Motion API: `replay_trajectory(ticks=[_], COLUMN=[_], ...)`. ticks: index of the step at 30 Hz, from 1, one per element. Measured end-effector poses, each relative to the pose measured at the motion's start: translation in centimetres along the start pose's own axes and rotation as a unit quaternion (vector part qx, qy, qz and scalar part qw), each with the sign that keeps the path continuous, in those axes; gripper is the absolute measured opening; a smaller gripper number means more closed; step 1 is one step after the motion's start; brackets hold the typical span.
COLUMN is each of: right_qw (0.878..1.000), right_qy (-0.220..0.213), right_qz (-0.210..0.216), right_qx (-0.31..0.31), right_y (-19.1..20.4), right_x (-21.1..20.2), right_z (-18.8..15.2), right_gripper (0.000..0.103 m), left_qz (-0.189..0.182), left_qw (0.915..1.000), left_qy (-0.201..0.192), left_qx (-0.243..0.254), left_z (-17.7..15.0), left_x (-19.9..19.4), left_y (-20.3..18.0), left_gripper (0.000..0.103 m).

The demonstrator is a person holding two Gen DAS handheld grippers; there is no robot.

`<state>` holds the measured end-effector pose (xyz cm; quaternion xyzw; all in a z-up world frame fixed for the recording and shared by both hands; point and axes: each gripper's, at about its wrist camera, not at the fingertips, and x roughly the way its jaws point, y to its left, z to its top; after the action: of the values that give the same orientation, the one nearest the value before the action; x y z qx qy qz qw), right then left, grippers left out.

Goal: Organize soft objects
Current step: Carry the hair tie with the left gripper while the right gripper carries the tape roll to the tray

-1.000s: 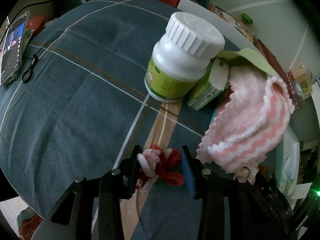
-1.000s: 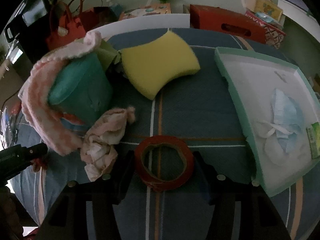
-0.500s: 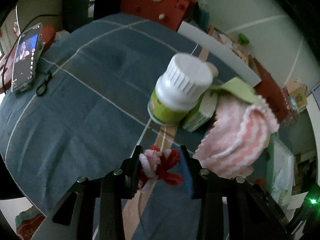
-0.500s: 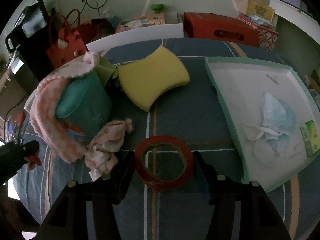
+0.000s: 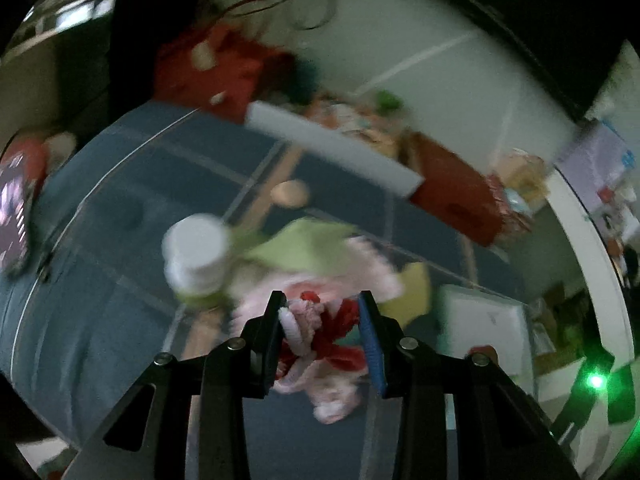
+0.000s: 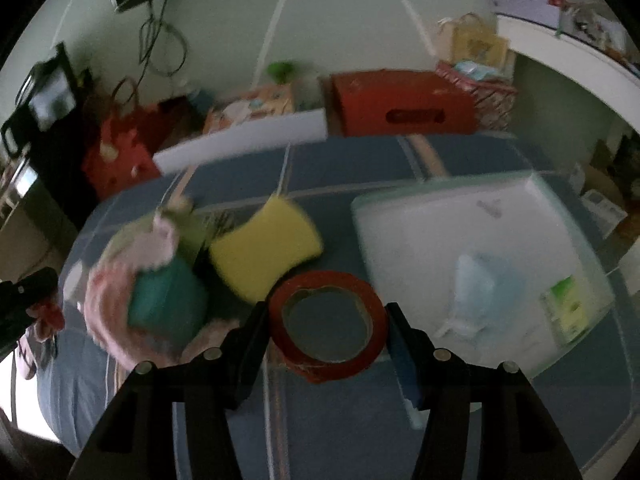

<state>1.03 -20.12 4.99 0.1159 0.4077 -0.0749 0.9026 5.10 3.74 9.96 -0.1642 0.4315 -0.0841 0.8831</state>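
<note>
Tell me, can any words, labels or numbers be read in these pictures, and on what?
None can be read.
White bottle: green label, print blurred.
Green packet in the white tray: print too blurred.
Red box: no legible lettering.
Red tape roll: no print visible.

Both my views are motion-smeared. Ahead-left of my left jaws the white-capped bottle (image 5: 198,258) is a blur, label unreadable. The fuzzy pink-red thing (image 5: 320,336) between my left jaws hangs partly behind the fingers, so can't tell its shape. Pink striped cloth (image 5: 360,268) just beyond is smeared & half hidden by it. Far left, the phone (image 5: 16,216) is cut by the frame edge. Right of my right jaws, the tray (image 6: 460,216) holds a pale blue item (image 6: 486,284), too blurred to ID; green packet (image 6: 566,308) text illegible.
</note>
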Motion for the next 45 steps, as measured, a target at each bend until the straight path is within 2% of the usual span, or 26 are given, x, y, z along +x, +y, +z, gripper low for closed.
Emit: replay_trajectory(ticks=[7, 10, 21, 30, 37, 45], right_qw=[0.999, 0.998, 0.989, 0.981, 0.978, 0.976], right_qy=[-0.02, -0.02, -0.005, 0.007, 0.007, 0.014], right_qz=[-0.018, -0.025, -0.058, -0.076, -0.067, -0.073], right_qx=[0.045, 0.062, 0.139, 0.18, 0.199, 0.205], right_y=[-3.9, -5.7, -13.9, -19.4, -21.1, -21.9], right_x=[-0.2, 0.6, 3.5, 5.4, 6.1, 6.5], right_z=[3.5, 4.5, 4.9, 4.0, 3.5, 3.4], right_gripper=[0.06, 0.06, 0.06, 0.06, 0.06, 0.06], left_qz=[-0.031, -0.039, -0.057, -0.07, -0.063, -0.057], left_qw=[0.9967, 0.995, 0.9838, 0.9728, 0.9667, 0.9632], left_qy=[0.008, 0.013, 0.068, 0.108, 0.133, 0.154], left_qx=[0.074, 0.091, 0.155, 0.193, 0.209, 0.213], left_z=[1.6, 1.7, 0.4, -2.0, -3.9, -5.1], left_x=[3.2, 4.9, 11.3, 16.7, 20.6, 23.0], left_y=[-8.2, -10.4, -17.4, -21.8, -24.1, -25.2], left_gripper=[0.037, 0.037, 0.037, 0.037, 0.038, 0.039])
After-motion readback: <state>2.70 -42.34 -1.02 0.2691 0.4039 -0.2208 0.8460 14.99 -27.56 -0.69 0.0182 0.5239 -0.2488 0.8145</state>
